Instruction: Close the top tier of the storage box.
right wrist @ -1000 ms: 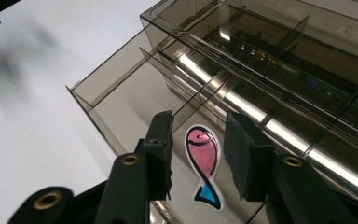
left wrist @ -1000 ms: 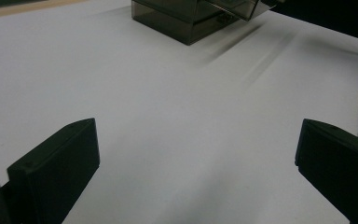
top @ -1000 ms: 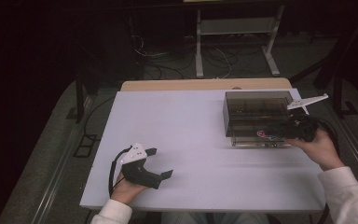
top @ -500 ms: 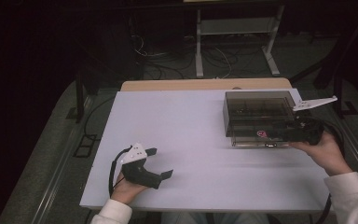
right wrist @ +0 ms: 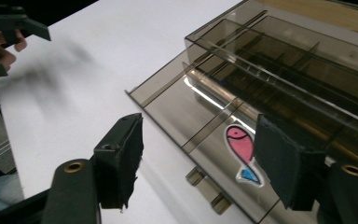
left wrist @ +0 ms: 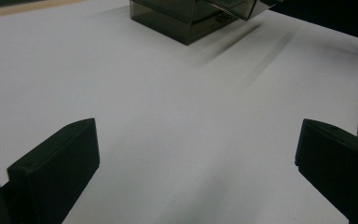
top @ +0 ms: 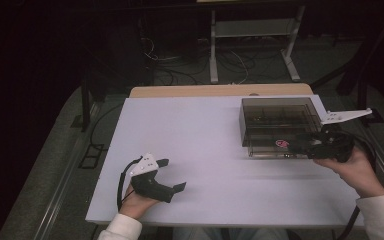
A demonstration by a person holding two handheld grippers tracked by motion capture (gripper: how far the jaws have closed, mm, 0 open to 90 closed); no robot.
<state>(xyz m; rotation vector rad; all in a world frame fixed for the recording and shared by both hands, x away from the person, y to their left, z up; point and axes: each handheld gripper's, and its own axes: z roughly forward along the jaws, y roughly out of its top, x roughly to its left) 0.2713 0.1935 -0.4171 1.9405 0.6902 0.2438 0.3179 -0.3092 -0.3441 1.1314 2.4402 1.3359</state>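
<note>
1. The smoky translucent plastic compartment box (top: 275,125) is seen on the right half of the white table (top: 205,150), toward the far edge. The right gripper (top: 305,146) is held at the box's near right corner, just over its open lid.

2. In the right gripper view, the right gripper's (right wrist: 200,163) 2 black jaws are spread wide with nothing gripped. The hinged lid (right wrist: 200,121) lies between and beyond them; whether the pads touch it cannot be told. The right jaw is placed just beside the pink-and-blue fish sticker (right wrist: 242,151), which shows in the gap.

3. The box is made of dark, see-through plastic, with thin dividers forming several compartments. The lid is folded down flat in front of it, and 2 small latch tabs are seen on the lid's near edge. The contents of the compartments cannot be made out.

4. The left gripper (top: 172,175) is held low over the near left part of the table, well apart from the box. In the left gripper view its jaws are spread wide over bare white tabletop, with nothing between them.

5. The sticker's fish shape and the dividers are shown clearly by the right gripper view; in the high view the sticker (top: 281,143) is only a small pink mark. In the left gripper view the box (left wrist: 186,18) is seen far off at the top edge. The whole layout, with both forearms in white sleeves, is given by the high view.
</note>
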